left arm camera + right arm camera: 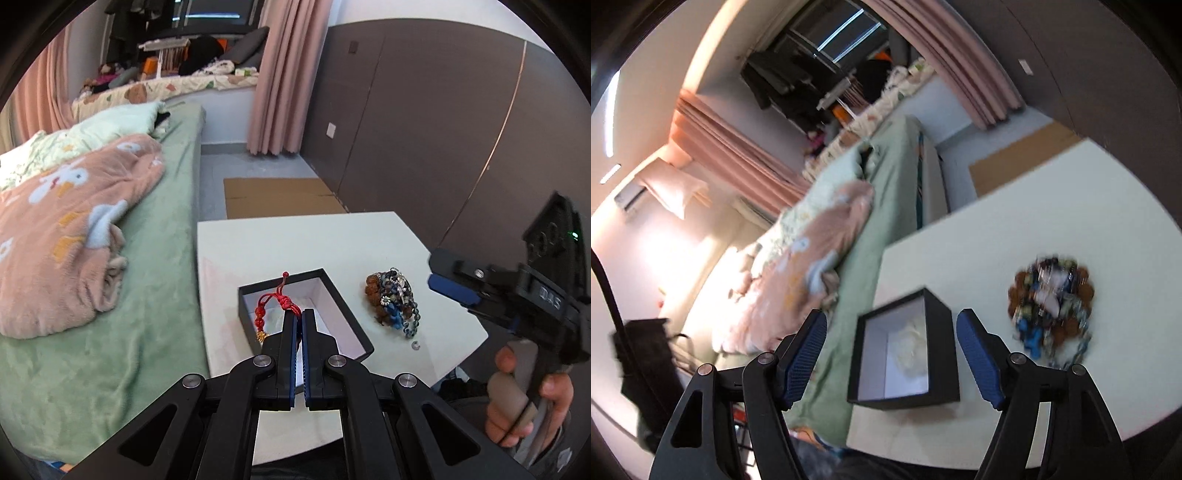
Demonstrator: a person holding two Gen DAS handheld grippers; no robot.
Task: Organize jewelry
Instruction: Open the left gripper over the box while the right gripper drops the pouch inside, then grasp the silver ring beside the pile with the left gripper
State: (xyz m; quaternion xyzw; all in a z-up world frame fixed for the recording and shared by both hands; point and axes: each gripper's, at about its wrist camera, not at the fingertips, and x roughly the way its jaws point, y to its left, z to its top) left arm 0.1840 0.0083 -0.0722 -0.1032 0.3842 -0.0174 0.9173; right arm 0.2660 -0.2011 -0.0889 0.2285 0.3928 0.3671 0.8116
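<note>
A black box (354,325) with a white lining stands open on the white table (295,240). My left gripper (300,314) is shut on a red knotted cord ornament (275,304) with red beads and a gold charm, holding it over the box. A pile of beaded bracelets (393,301) lies to the right of the box. My right gripper (448,286) hovers to the right of the pile. In the right wrist view the right gripper (892,332) is open and empty above the box (942,339), with the blurred pile (1051,314) to its right.
A bed (155,295) with a green sheet and a pink blanket (66,236) lies left of the table. A small silver ring (416,345) lies near the table's right edge. Flat cardboard (280,197) lies on the floor beyond. A dark wall panel (424,129) stands at the right.
</note>
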